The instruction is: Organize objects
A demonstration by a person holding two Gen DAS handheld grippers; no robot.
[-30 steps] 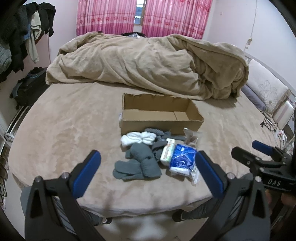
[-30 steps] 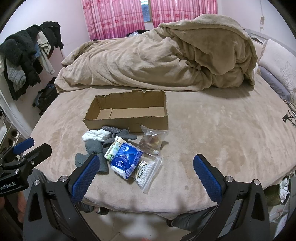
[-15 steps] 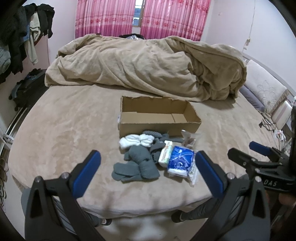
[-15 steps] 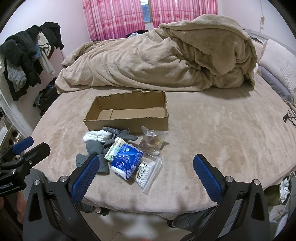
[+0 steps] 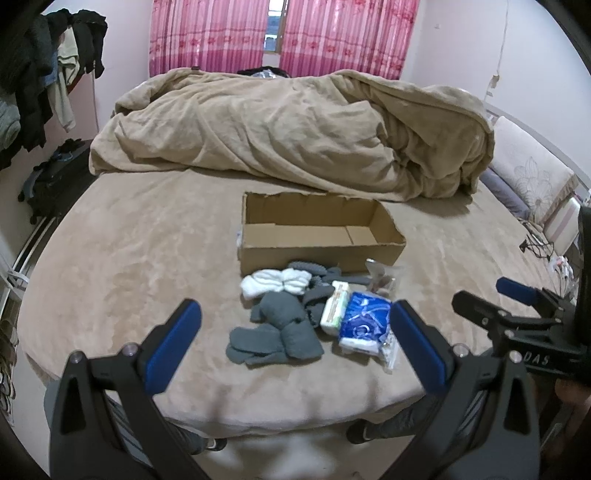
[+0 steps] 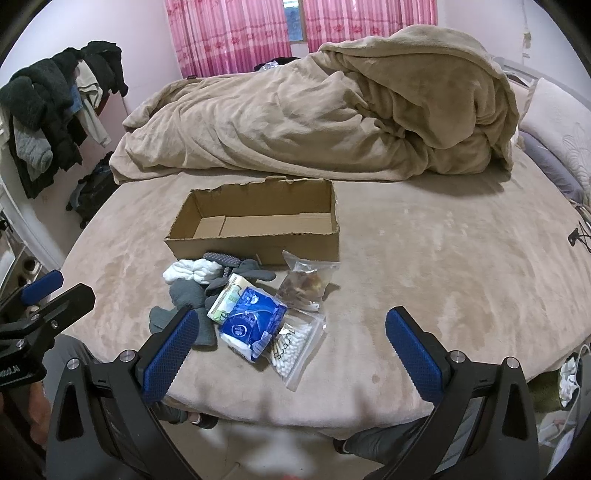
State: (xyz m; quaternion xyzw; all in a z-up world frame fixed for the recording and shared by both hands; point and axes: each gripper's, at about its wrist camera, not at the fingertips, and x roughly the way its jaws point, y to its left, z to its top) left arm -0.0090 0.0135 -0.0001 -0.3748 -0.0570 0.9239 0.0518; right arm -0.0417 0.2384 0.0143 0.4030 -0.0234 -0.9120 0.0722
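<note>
One cardboard box (image 5: 321, 236) sits open-topped on the tan bed cover (image 5: 129, 258), at centre frame in the left wrist view and left of centre in the right wrist view. Its interior shows only bare cardboard. A cluster of loose items lies directly in front of the box, toward the lower frame edge. White socks (image 5: 275, 282) lie at the cluster's upper left, just beside the box wall. Grey socks (image 5: 280, 332) lie below them, nearest the bed edge. A small green-and-white pack (image 6: 226, 299) touches a blue tissue pack (image 6: 253, 319), which overlaps a clear bag of cotton swabs (image 6: 291, 347). A second clear zip bag (image 6: 304, 282) with brownish contents lies above the swabs, near the box's right corner.

Left gripper (image 5: 295, 345): fingers spread wide, holding nothing, hovering at the near bed edge with the cluster between its blue pads (image 5: 173, 345). Right gripper (image 6: 288, 356): fingers equally wide apart, empty, positioned to the right of the cluster.

A crumpled beige blanket (image 6: 332, 110) fills the upper frame behind the box. Pink curtains (image 5: 221, 33) hang at the top, and dark clothes (image 6: 55, 110) hang at upper left.
</note>
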